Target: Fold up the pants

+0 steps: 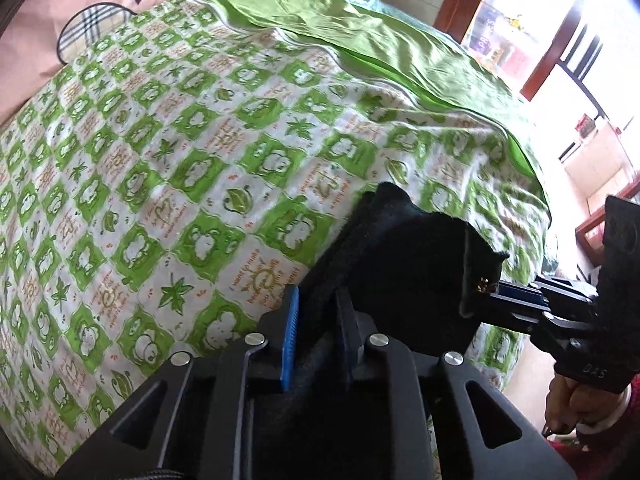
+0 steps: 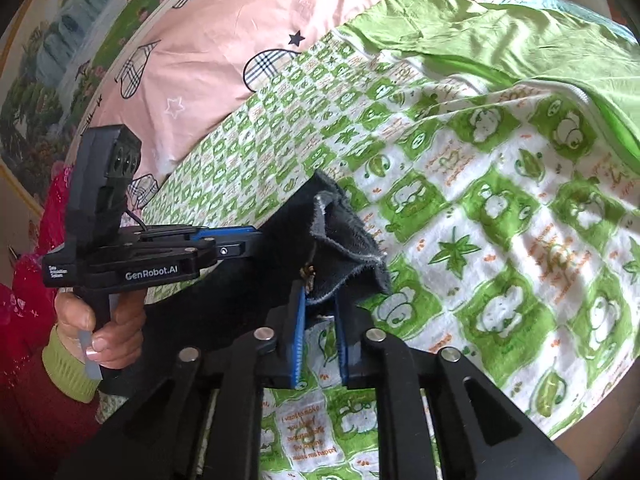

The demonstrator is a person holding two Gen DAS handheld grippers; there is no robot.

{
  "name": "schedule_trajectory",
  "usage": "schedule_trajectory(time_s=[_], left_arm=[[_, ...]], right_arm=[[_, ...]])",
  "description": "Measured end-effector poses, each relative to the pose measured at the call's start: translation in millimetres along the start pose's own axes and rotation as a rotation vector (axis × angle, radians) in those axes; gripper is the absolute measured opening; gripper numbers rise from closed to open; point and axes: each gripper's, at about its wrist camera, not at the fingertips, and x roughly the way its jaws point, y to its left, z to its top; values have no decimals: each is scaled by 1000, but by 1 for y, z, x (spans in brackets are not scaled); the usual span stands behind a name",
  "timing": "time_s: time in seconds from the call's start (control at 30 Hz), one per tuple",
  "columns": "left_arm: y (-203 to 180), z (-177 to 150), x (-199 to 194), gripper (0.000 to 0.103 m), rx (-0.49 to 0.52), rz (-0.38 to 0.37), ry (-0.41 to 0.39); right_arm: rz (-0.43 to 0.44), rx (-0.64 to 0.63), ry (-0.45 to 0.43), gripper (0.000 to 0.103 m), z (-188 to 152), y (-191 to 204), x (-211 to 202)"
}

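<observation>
Under my fingers is a bed (image 1: 132,148), covered by a white blanket (image 2: 500,240) with green squares, leaves and small orange writing. A plain green sheet (image 1: 360,36) lies folded over its far side (the edge has a white border). At the head I see a pink cover (image 2: 240,28) with checked shapes and stars.

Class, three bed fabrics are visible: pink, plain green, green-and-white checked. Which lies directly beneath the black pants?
The green-and-white checked cloth lies beneath the black pants; pink sheet and plain green sheet lie beyond.
</observation>
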Motion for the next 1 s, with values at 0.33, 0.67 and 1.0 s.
schedule_trajectory(time_s=[0.33, 0.67, 1.0], left_arm=[[-1, 14, 13, 53, 16, -27, 32], [4, 30, 43, 49, -3, -166, 103], [5, 43, 44, 11, -37, -284, 95]], right_arm=[[73, 63, 65, 32, -11, -7, 16], [92, 76, 77, 34, -11, -5, 25], [118, 45, 27, 27, -6, 0, 34]])
